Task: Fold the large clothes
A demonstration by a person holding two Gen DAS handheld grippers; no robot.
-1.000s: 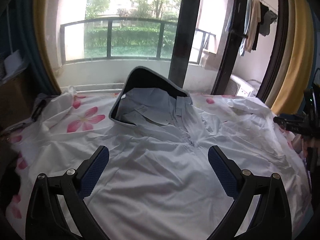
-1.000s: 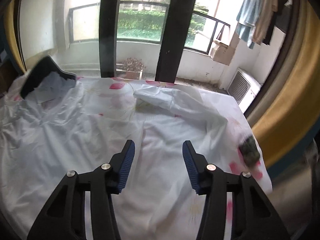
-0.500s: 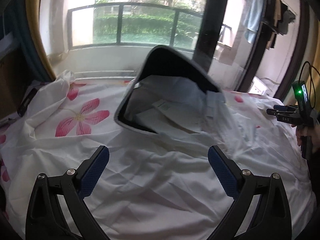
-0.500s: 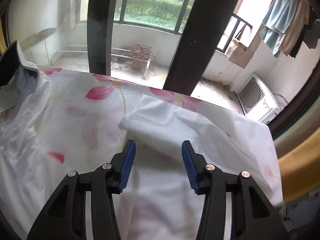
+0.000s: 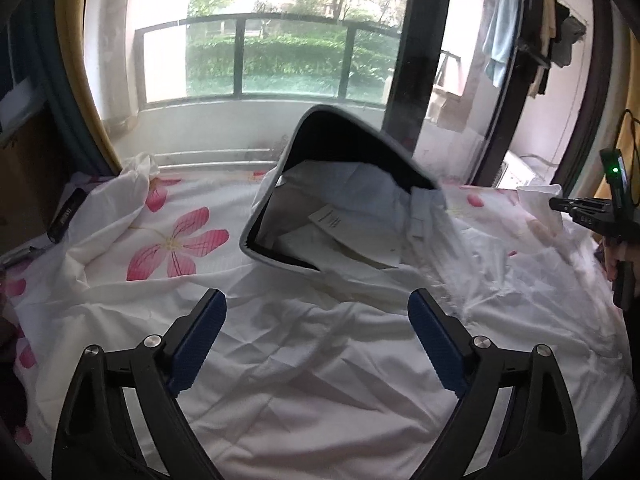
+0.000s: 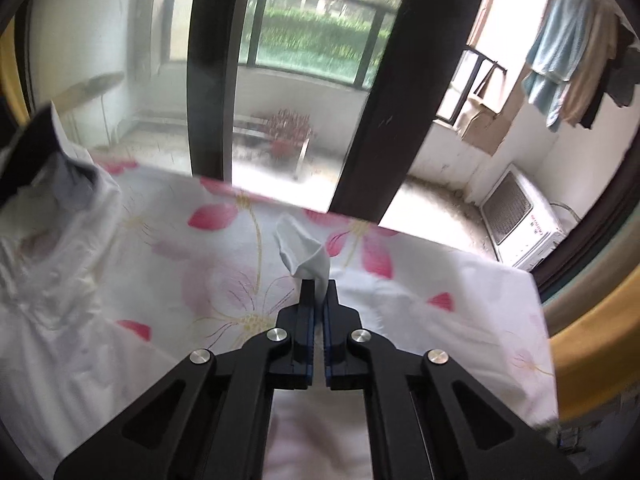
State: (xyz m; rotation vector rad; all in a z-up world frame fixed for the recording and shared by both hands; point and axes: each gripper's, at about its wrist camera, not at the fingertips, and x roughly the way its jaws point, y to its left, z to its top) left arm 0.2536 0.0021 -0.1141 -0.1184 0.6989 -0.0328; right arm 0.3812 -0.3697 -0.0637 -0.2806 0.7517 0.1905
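A large white hooded garment (image 5: 320, 344) lies spread on a bed with a pink-flowered sheet (image 5: 176, 240). Its dark-lined hood (image 5: 340, 152) stands up just beyond my left gripper (image 5: 316, 340). That gripper hovers over the garment's chest, wide open with its jaws closing a little, and the pads press on nothing. In the right wrist view my right gripper (image 6: 318, 286) is shut on the end of the white sleeve (image 6: 304, 252), which sticks up crumpled from the fingertips. It also shows at the far right of the left wrist view, as the right gripper (image 5: 560, 204).
Glass balcony doors with dark frames (image 6: 372, 100) stand right behind the bed's far edge (image 6: 256, 196). Yellow curtains (image 6: 592, 300) hang at both sides. A black strap-like object (image 5: 66, 214) lies at the bed's left edge. A hand (image 5: 616, 256) holds the right gripper.
My right gripper moved forward along the sleeve to its end and shut on it. My left gripper came closer to the hood and its jaws narrowed slightly.
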